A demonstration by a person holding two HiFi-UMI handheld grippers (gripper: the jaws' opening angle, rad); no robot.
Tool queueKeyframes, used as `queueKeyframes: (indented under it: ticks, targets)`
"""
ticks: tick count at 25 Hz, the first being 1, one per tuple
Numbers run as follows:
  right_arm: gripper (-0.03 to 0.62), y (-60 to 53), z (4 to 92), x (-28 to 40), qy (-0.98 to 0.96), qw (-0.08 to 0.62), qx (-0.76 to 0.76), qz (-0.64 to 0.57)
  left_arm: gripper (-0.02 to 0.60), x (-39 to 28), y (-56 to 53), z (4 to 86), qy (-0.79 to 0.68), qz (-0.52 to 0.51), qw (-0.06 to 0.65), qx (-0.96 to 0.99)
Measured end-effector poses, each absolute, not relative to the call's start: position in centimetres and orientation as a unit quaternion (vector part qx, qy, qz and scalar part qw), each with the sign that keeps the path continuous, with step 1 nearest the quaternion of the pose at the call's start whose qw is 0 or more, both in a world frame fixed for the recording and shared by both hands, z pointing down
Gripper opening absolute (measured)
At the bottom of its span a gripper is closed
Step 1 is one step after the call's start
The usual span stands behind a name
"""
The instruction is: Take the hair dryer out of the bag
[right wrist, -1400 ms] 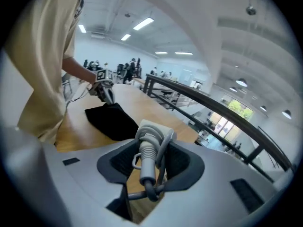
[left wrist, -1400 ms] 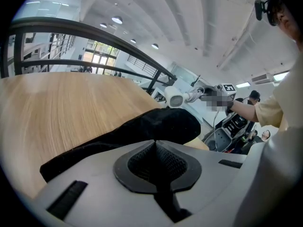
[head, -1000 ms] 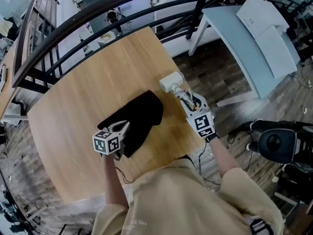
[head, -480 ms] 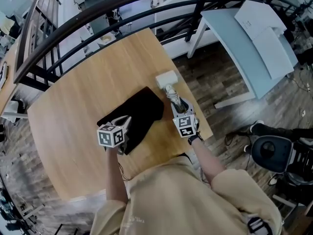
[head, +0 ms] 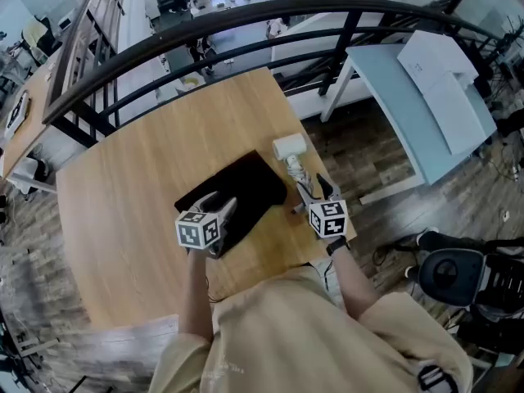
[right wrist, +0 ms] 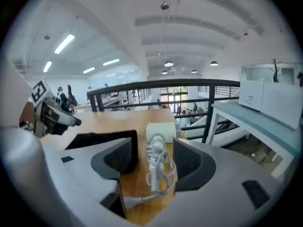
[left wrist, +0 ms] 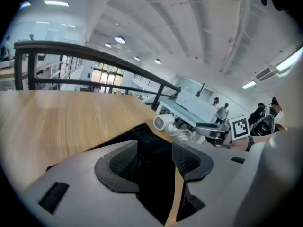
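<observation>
A limp black bag (head: 239, 191) lies flat in the middle of the round wooden table (head: 123, 219). To its right the white hair dryer (head: 289, 151) rests on the wood outside the bag, its cord wound round the handle. My right gripper (head: 317, 189) sits just behind the handle, and its jaws are opening. In the right gripper view the dryer (right wrist: 157, 141) lies between the spread pads, untouched. My left gripper (head: 223, 211) hovers over the bag's near end, its jaws opening too. In the left gripper view only black cloth (left wrist: 156, 148) shows below the parted pads.
A black curved railing (head: 246, 21) runs behind the table. To the right stands a pale blue table (head: 393, 88) with a white box (head: 442, 64). A black chair base (head: 457, 262) sits on the floor at the right. The table's right edge is close to the dryer.
Both grippers have opened. The left let go of the bag's near end and rose a little. The right released the hair dryer, which now lies on the table, and drew back.
</observation>
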State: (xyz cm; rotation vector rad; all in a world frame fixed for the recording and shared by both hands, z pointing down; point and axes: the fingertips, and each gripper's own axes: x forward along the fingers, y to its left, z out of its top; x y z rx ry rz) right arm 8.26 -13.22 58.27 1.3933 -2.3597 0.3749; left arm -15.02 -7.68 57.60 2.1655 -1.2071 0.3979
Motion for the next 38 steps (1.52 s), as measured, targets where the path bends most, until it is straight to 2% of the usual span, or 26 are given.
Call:
queueKeyframes:
  ticks: [4,7,10,15,21,27,38]
  targets:
    - [0.233,-11.8,51.8,5.0,-0.864,0.118,0.475,0.12,0.235,-17.0,-6.8,52.2,-0.516,0.082,0.253,0.814]
    - [0.228,-10.1,47.5,1.3,-0.884,0.089,0.45,0.094,0.202,-18.5,-5.1,48.3,-0.558,0.064,0.197,0.804]
    - [0.12,-8.7,43.8,-2.1,-0.898,0.068,0.429,0.072,0.138,-20.0,-3.4,44.6,-0.594,0.07,0.133,0.79]
    - [0.026,-6.5,39.3,-5.4,-0.909,0.047,0.412,0.024,0.015,-21.0,-0.5,40.1,-0.638,0.07,0.055,0.765]
    - [0.014,-3.2,35.3,-8.1,-0.913,0.053,0.402,-0.051,0.011,-21.0,2.0,36.7,-0.652,0.052,0.022,0.756]
    - [0.014,-1.9,33.9,-7.3,-0.904,0.046,0.423,-0.047,0.011,-21.2,3.5,34.7,-0.668,0.031,0.012,0.744]
    - [0.014,2.1,35.3,-5.1,-0.893,0.052,0.444,-0.049,0.012,-19.5,7.2,36.2,-0.671,0.015,0.012,0.741]
